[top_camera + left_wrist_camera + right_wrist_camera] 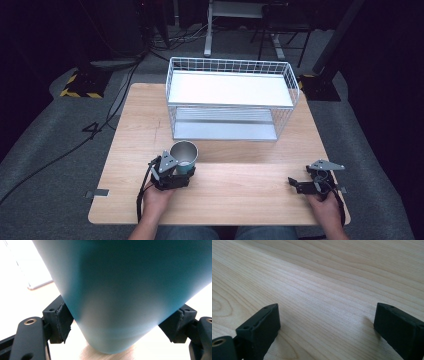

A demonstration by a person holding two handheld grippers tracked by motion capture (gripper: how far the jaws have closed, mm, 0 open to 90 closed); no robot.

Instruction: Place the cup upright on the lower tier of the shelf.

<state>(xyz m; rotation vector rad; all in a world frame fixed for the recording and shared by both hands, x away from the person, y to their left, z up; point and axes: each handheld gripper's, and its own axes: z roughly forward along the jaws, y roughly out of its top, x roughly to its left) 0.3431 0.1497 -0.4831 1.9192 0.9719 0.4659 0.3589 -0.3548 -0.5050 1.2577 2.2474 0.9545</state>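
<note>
A teal cup (183, 152) with a shiny metal inside stands upright on the wooden table (240, 200), left of centre near the front. My left gripper (181, 172) is shut on the cup's lower wall. In the left gripper view the cup (125, 290) looms large, and both pads (61, 322) press against its sides, with my left gripper (120, 326) low near the cup's base. My right gripper (295, 184) rests at the front right of the table, held by a hand. Its jaws stand wide apart over bare wood (327, 325), with nothing between them.
A white wire rack (230, 90) with two shelf levels stands at the back centre of the table, both levels bare. Bare wood lies between the two grippers. Cables and stand legs lie on the grey floor beyond the table.
</note>
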